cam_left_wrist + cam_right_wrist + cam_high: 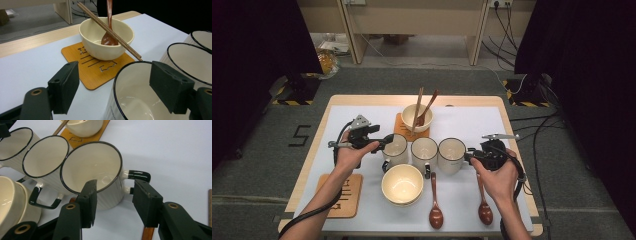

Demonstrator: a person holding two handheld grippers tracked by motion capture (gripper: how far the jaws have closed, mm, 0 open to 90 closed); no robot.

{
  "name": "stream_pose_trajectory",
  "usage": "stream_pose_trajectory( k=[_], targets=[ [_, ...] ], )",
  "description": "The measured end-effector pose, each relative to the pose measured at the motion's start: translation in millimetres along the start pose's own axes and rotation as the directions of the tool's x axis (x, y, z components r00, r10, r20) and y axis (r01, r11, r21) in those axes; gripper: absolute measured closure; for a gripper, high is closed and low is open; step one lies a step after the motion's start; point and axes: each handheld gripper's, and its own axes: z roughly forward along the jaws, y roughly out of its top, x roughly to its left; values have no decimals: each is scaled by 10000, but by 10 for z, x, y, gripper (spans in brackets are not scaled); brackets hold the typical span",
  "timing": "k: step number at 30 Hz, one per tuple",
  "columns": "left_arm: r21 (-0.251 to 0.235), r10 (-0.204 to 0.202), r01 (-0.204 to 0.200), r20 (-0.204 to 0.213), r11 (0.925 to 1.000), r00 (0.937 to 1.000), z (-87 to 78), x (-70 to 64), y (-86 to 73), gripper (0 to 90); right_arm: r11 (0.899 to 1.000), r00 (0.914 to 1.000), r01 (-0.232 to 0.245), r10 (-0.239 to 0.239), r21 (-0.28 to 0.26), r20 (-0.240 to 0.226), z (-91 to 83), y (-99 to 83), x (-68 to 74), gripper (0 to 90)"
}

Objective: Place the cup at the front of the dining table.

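Note:
Three cream mugs with black rims stand in a row: left mug [396, 149] [135, 97], middle mug [424, 152] [46, 155], right mug [451, 155] [92, 165]. My left gripper [386, 142] [117, 87] is open, and the left mug's near wall lies between its jaws. My right gripper [471, 156] [113, 203] is open too. One of its jaws is over the right mug's rim and the other is outside by the black handle [138, 174]. Neither gripper presses on a mug.
A cream bowl [417, 117] [106, 37] holding chopsticks [110, 30] and a wooden spoon [109, 15] sits on an orange coaster [95, 67] behind the mugs. Another bowl [402, 184] and two wooden spoons [435, 202] [484, 200] lie in front. A second coaster [343, 195] lies front left.

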Motion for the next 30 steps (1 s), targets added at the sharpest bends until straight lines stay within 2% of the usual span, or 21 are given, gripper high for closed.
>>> stream_pose_trajectory(
  k=[13, 24, 30],
  targets=[
    [160, -35, 34, 78, 9999, 10000, 54, -48, -75, 236, 10000, 10000, 8, -9, -50, -67, -19, 13, -12, 540],
    [486, -55, 53, 27, 9988, 10000, 92, -38, -134, 239, 10000, 10000, 58, -58, -47, -62, -15, 6, -1, 540],
    [496, -86, 86, 7, 9987, 10000, 102, -37, -136, 241, 10000, 10000, 30, -31, -64, -61, -21, 4, 3, 540]
  ],
)
